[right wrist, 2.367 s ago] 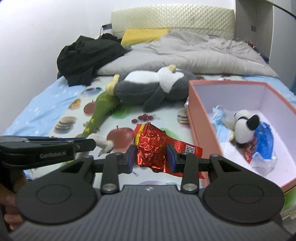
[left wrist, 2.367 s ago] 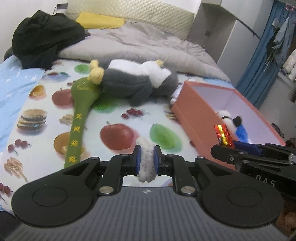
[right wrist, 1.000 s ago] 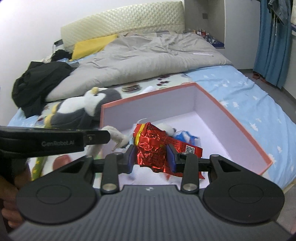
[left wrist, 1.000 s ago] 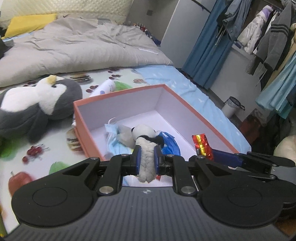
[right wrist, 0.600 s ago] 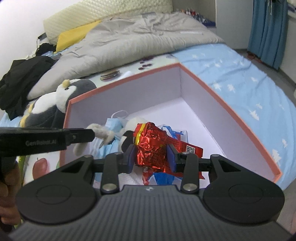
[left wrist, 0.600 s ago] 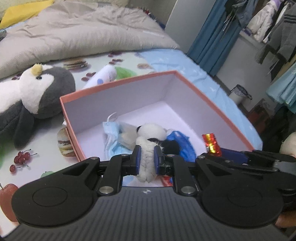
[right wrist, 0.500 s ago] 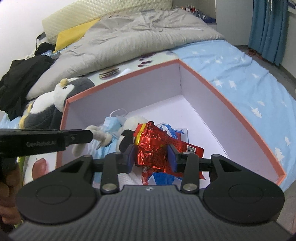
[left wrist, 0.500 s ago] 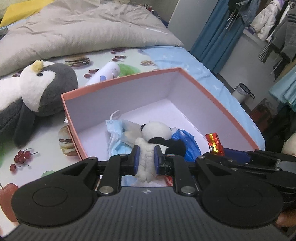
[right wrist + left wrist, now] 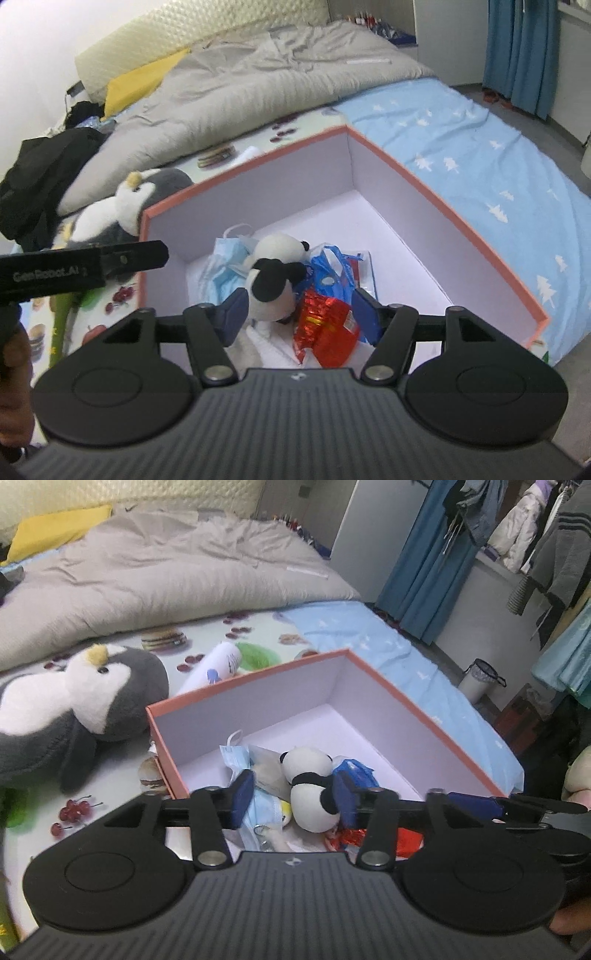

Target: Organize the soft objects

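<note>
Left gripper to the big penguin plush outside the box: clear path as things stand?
Probably yes. The left gripper is open and holds nothing, above the box. The penguin plush lies on the bed left of the box with nothing on top; only the box's left wall stands between.

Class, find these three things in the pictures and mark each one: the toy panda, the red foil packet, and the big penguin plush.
toy panda (image 9: 275, 284), right wrist view, on its black ear patch.
red foil packet (image 9: 325, 328), right wrist view, on the crinkled middle.
penguin plush (image 9: 92, 698), left wrist view, on its white face.

grey duvet (image 9: 155, 576), yellow pillow (image 9: 144, 79), blue curtain (image 9: 424, 565), waste bin (image 9: 478, 679)
</note>
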